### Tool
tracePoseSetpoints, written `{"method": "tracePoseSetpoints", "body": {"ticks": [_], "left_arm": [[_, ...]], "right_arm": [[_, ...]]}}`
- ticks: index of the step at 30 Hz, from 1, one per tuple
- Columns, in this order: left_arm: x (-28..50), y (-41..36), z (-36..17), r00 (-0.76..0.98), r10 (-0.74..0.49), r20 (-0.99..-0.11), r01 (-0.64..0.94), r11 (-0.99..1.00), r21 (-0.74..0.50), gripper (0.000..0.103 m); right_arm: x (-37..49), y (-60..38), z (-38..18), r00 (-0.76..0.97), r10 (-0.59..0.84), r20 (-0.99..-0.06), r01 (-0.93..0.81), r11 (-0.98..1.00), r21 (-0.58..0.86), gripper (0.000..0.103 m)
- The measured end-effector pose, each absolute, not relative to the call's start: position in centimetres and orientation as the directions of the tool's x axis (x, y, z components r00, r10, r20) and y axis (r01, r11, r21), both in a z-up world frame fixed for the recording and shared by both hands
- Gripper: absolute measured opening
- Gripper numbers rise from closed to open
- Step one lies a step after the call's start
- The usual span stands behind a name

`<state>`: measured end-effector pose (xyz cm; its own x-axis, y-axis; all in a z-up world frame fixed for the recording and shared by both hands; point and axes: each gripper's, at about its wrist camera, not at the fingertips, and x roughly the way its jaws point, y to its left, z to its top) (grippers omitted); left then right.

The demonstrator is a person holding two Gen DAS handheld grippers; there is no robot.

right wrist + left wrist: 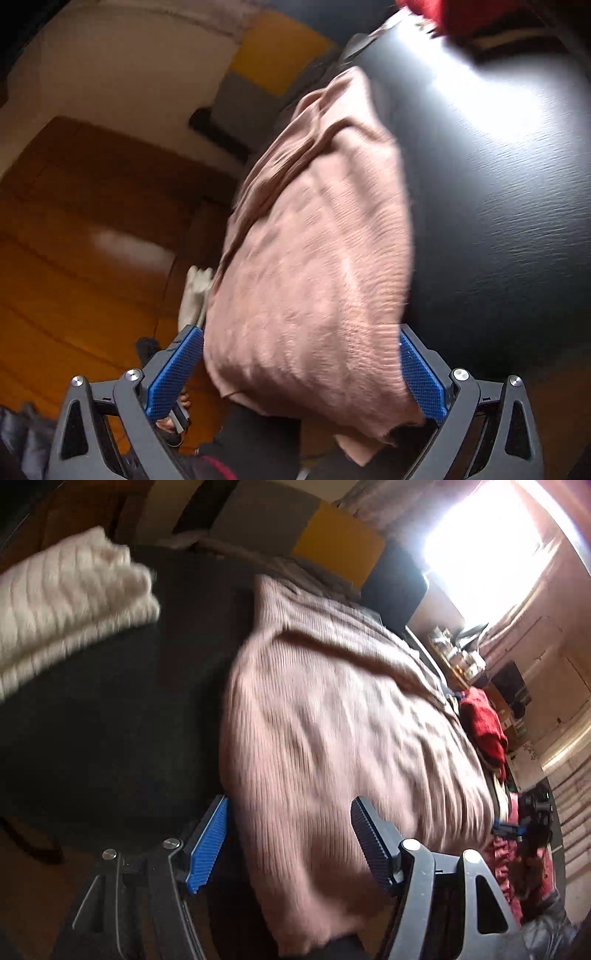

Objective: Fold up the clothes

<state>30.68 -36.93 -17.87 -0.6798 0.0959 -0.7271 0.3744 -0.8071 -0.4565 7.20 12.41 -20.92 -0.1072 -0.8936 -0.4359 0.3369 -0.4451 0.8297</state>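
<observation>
My left claw (291, 834) stands with its blue pads spread apart, the near hem of the pink knit sweater (343, 716) lying between them on the black worktop (110, 701). My right claw (303, 373) is spread too, the sweater's draped edge filling the gap. A folded white knit (70, 609) sits at ten o'clock, red clothes (484, 727) at three. I can read no writing anywhere; everything is blurred.

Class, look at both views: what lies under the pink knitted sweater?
The pink sweater lies on the dark table, its near end overhanging the edge above the wooden floor. Anything beneath the fabric itself is hidden.
</observation>
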Motion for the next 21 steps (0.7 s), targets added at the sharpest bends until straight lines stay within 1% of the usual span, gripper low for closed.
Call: {"method": "tracePoseSetpoints", "body": {"ticks": [3, 8, 12, 14, 15, 16, 17, 18, 19, 20, 21], "left_arm": [[31.5, -35.9, -18.2, -0.664, 0.097, -0.741, 0.363, -0.825, -0.433, 0.069], [31.6, -35.1, -18.8, -0.642, 0.099, -0.760, 0.374, -0.825, -0.423, 0.069], [31.6, -35.2, -19.6, -0.621, 0.146, -0.770, 0.399, -0.787, -0.471, 0.068], [31.7, -35.0, -20.5, -0.589, 0.190, -0.786, 0.421, -0.758, -0.498, 0.060], [31.6, -34.9, -21.3, -0.562, 0.232, -0.794, 0.432, -0.736, -0.521, 0.054], [31.4, -34.8, -22.3, -0.533, 0.273, -0.801, 0.443, -0.716, -0.539, 0.035], [31.2, -34.6, -23.0, -0.512, 0.282, -0.811, 0.454, -0.714, -0.534, 0.024], [31.0, -34.2, -23.6, -0.494, 0.274, -0.825, 0.463, -0.720, -0.517, 0.024], [30.6, -33.8, -23.9, -0.483, 0.269, -0.833, 0.457, -0.734, -0.502, 0.023], [30.3, -33.4, -23.8, -0.483, 0.268, -0.834, 0.441, -0.748, -0.496, 0.020], [30.0, -33.1, -23.6, -0.486, 0.263, -0.833, 0.425, -0.762, -0.489, 0.020]], "right_arm": [[7.0, 11.5, -21.3, -0.102, -0.911, -0.400, 0.328, -0.410, 0.851, 0.103], [7.6, 10.5, -21.1, -0.071, -0.899, -0.431, 0.400, -0.422, 0.814, 0.103], [8.4, 9.4, -20.8, -0.071, -0.879, -0.472, 0.472, -0.446, 0.760, 0.103], [8.7, 8.4, -20.5, -0.058, -0.855, -0.515, 0.516, -0.468, 0.718, 0.103], [8.8, 8.0, -20.4, -0.052, -0.841, -0.539, 0.534, -0.479, 0.696, 0.100], [8.8, 7.9, -20.2, -0.067, -0.821, -0.566, 0.532, -0.510, 0.676, 0.090], [8.8, 7.8, -20.1, -0.084, -0.801, -0.593, 0.528, -0.541, 0.655, 0.080], [8.9, 7.9, -20.1, -0.092, -0.788, -0.609, 0.526, -0.558, 0.642, 0.050], [8.7, 8.1, -20.7, -0.073, -0.782, -0.618, 0.501, -0.565, 0.656, 0.021], [8.5, 8.3, -21.4, -0.062, -0.774, -0.630, 0.480, -0.577, 0.661, 0.017], [8.5, 8.5, -21.8, -0.061, -0.779, -0.623, 0.480, -0.571, 0.667, 0.017]]}}
